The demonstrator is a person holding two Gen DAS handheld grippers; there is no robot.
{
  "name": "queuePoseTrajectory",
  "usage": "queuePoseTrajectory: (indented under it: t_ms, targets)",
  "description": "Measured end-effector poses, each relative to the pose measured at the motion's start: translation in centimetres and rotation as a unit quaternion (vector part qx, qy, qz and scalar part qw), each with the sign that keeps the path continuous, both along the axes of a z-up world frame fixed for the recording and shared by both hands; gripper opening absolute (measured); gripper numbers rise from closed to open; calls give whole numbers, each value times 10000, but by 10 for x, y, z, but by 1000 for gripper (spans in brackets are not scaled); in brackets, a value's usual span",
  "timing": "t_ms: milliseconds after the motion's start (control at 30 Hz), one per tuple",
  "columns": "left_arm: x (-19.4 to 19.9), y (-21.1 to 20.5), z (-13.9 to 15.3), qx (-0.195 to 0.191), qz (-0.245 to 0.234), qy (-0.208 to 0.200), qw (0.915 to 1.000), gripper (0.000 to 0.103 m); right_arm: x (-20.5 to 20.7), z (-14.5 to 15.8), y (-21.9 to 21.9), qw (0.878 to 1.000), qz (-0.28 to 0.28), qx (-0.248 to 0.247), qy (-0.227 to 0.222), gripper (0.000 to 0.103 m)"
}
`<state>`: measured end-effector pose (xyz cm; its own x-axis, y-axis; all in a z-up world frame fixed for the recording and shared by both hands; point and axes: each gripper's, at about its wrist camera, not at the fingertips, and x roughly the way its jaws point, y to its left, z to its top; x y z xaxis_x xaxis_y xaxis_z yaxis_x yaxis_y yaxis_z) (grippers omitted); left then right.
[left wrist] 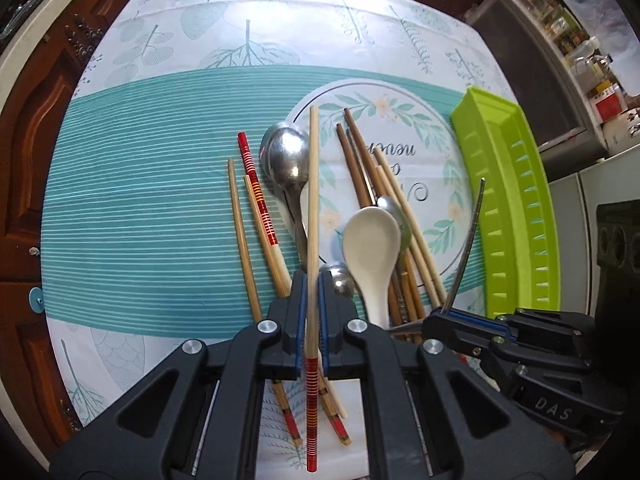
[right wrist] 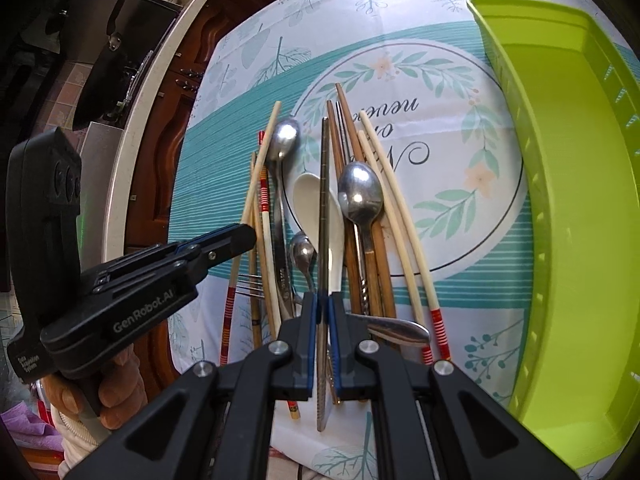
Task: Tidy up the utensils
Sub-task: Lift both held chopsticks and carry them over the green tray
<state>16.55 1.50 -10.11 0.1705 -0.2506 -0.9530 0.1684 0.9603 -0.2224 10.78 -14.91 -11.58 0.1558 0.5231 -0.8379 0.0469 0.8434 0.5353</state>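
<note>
Chopsticks pinched lengthwise: bamboo chopstick (left wrist: 313,208) in left hand-held gripper (left wrist: 312,280), metal chopstick (right wrist: 324,216) in right hand-held gripper (right wrist: 323,304).

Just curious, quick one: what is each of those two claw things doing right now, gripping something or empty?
Left gripper: jaws closed on a bamboo chopstick with a red-striped end.
Right gripper: jaws closed on a metal chopstick.
</note>
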Motion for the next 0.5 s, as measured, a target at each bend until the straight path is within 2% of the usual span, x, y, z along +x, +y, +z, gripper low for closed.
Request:
queuePoseTrajectory:
  t_ms: [167,500]
  targets:
    - [-16,4,29,-94,38,-311,9995,3,-6,19,-6,9997,13,38,-256,5]
    - [-42,-35,59,-296,-241,-622,9973,3,-28,54,-36,9983,-121,132,-558,5]
